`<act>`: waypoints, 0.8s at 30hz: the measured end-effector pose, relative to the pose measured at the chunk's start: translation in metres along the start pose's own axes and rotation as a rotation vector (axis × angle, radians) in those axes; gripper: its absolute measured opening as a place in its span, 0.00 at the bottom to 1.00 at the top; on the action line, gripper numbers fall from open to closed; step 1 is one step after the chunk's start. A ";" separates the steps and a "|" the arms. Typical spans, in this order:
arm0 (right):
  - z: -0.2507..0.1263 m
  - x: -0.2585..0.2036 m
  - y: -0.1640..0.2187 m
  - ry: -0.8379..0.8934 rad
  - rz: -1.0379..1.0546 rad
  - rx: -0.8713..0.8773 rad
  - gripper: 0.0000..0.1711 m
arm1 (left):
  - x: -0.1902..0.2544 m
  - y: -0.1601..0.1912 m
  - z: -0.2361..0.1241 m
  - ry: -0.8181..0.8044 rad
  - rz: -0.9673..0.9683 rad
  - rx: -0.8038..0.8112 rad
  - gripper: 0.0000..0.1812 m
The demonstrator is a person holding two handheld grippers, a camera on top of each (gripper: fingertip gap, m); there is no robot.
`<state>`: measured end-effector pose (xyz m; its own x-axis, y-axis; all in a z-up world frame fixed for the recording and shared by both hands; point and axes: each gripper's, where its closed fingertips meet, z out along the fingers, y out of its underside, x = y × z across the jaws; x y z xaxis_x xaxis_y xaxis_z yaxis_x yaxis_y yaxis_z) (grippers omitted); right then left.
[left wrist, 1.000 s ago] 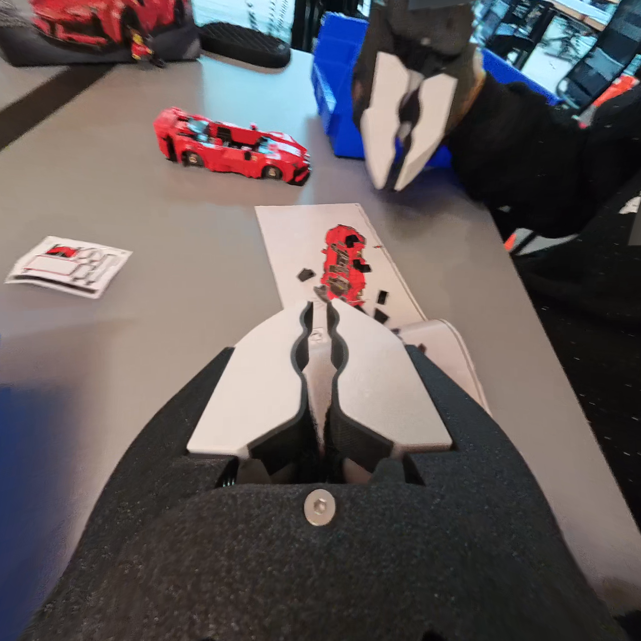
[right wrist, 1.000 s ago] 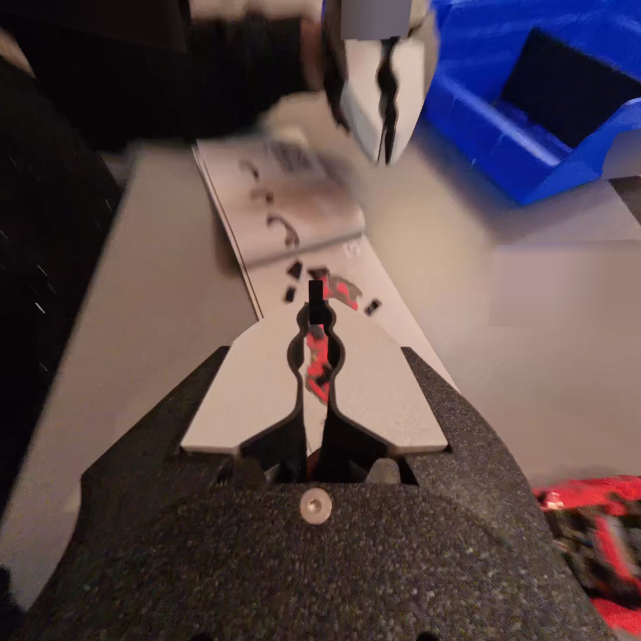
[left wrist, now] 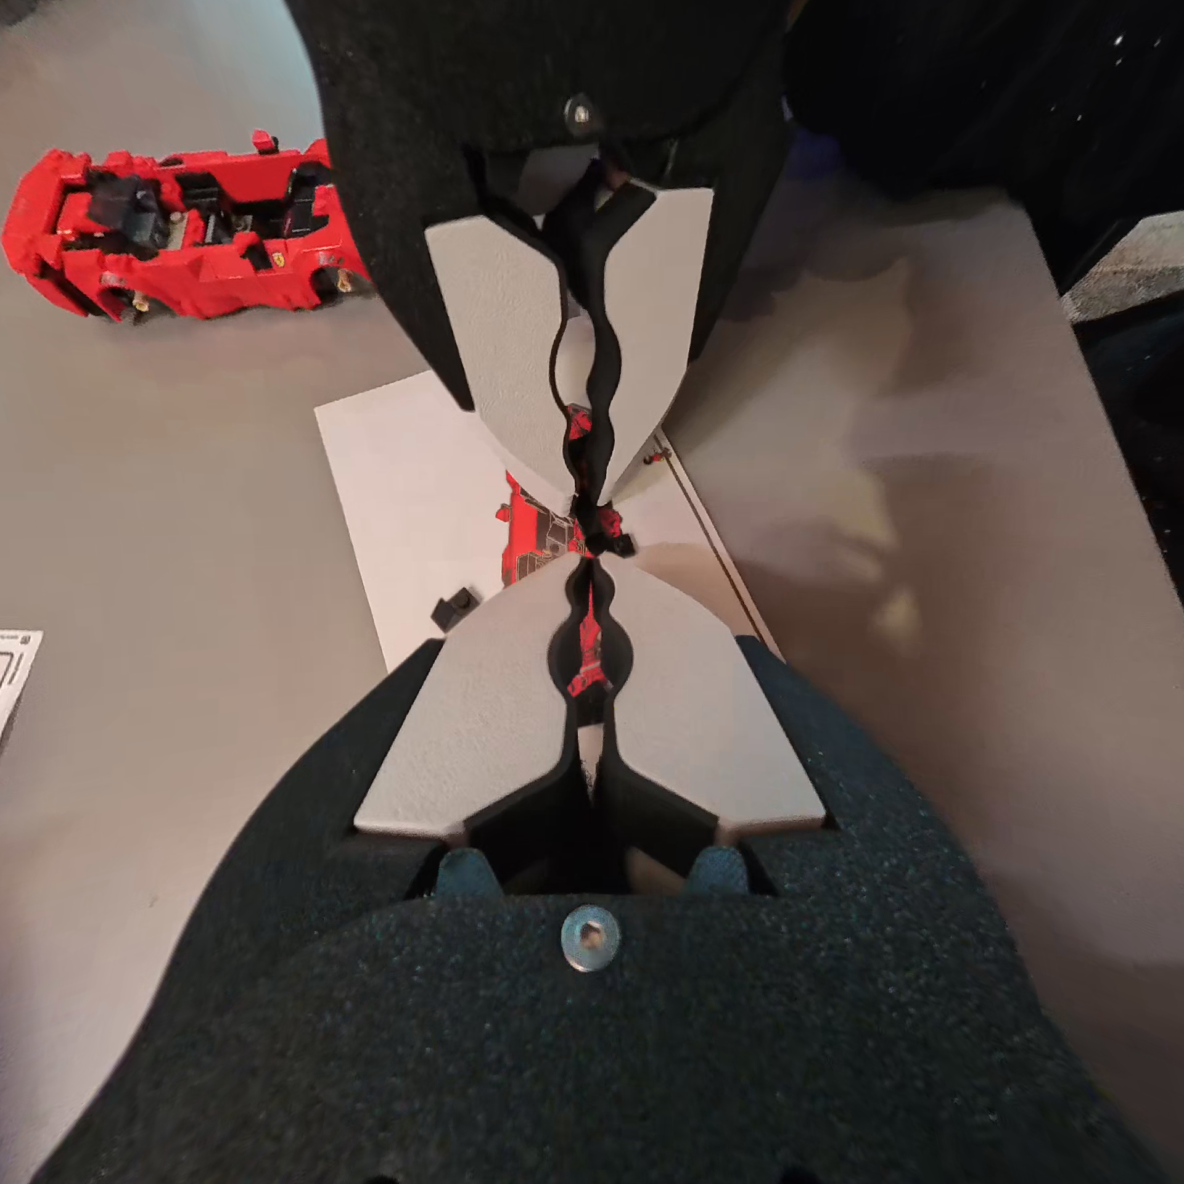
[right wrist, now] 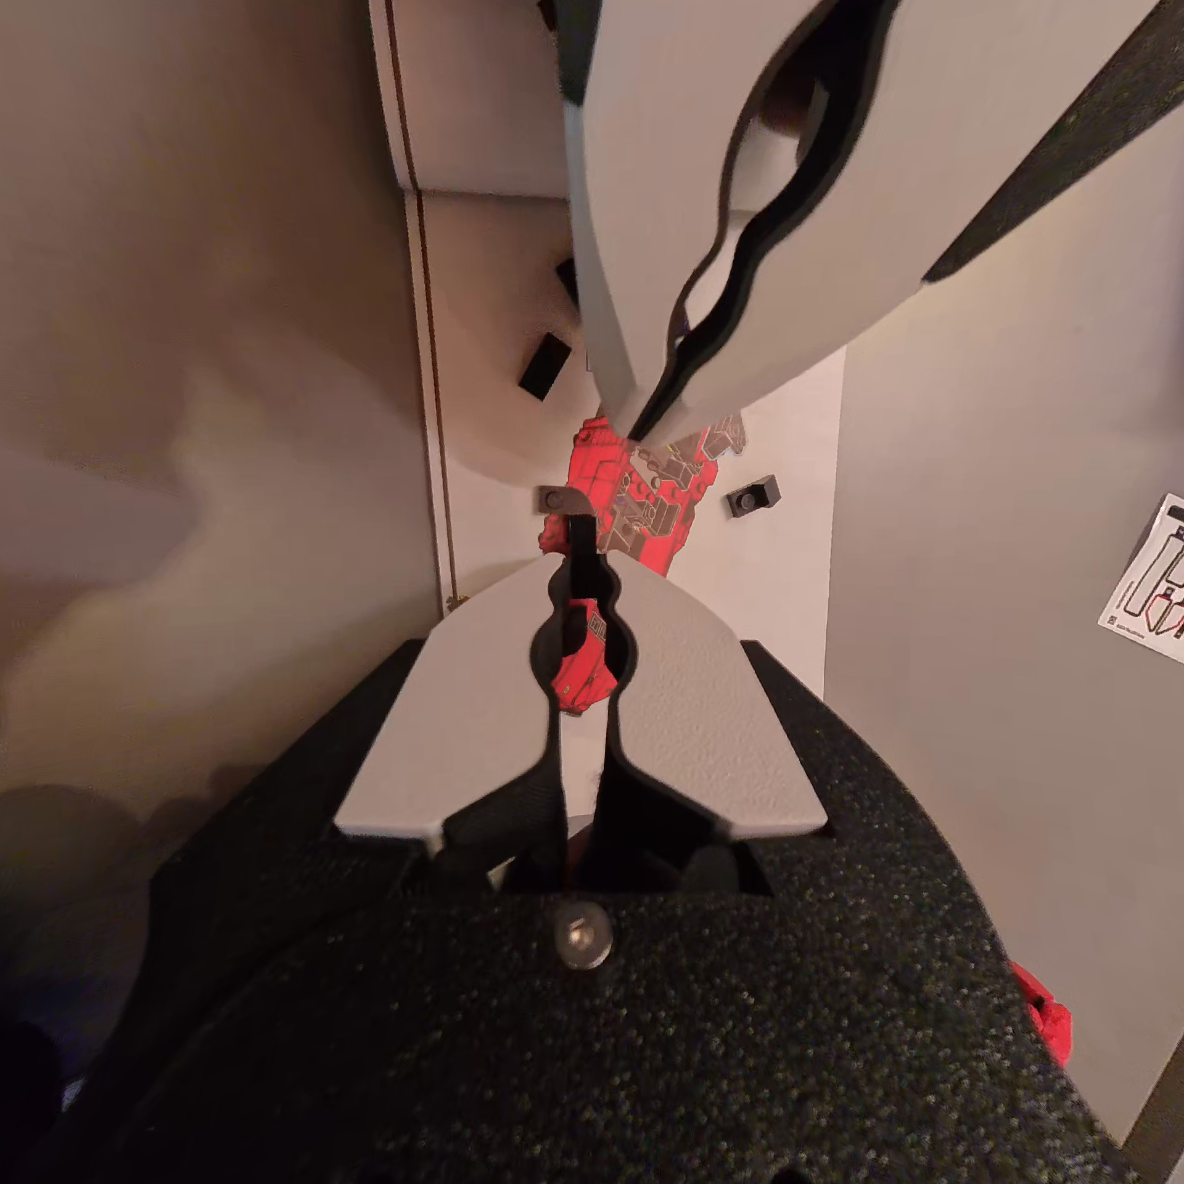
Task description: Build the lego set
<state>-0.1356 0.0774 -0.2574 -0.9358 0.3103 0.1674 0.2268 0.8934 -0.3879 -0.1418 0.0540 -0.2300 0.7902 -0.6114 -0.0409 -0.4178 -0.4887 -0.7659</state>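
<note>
The left claw (left wrist: pixel 592 564) and the right claw (left wrist: pixel 586 506) now meet tip to tip above the open instruction booklet (left wrist: pixel 410 500) on the grey desk (left wrist: pixel 160 512); one second ago the right claw hung well above the desk, near a blue bin that no longer shows in either view.

The right claw (right wrist: pixel 580 564) is clenched on a thin black piece (right wrist: pixel 582 544), which stands upright between its tips, as it did one second ago. The left claw (right wrist: pixel 647 429) has its jaws drawn nearly together; whether it grips anything cannot be told.

Both tips sit over the red car picture (right wrist: pixel 647 506) printed on the booklet page. A small dark plate (right wrist: pixel 557 500) lies just beside the held piece. One loose black brick (right wrist: pixel 753 496) rests on the page to the side; another black piece (right wrist: pixel 543 366) lies farther up the page.

The red lego car (left wrist: pixel 173 237) stands on the desk well apart from the claws and appears far larger in the left wrist view than before. A sticker sheet (right wrist: pixel 1153 576) lies on the desk beside the booklet.
</note>
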 end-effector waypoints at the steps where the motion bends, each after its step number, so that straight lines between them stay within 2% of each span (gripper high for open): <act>1: 0.000 0.000 0.000 -0.001 0.001 -0.002 0.04 | 0.000 0.000 0.003 0.000 0.013 -0.002 0.00; 19: 0.003 0.000 0.003 -0.017 0.052 0.001 0.04 | 0.004 -0.003 0.028 -0.003 0.103 -0.006 0.00; 24: 0.003 0.001 0.003 -0.018 0.054 0.000 0.04 | 0.003 0.003 0.033 -0.003 0.106 -0.049 0.00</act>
<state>-0.1362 0.0795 -0.2614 -0.9268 0.3523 0.1298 0.2774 0.8755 -0.3956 -0.1255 0.0713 -0.2538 0.7417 -0.6596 -0.1218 -0.5202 -0.4510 -0.7252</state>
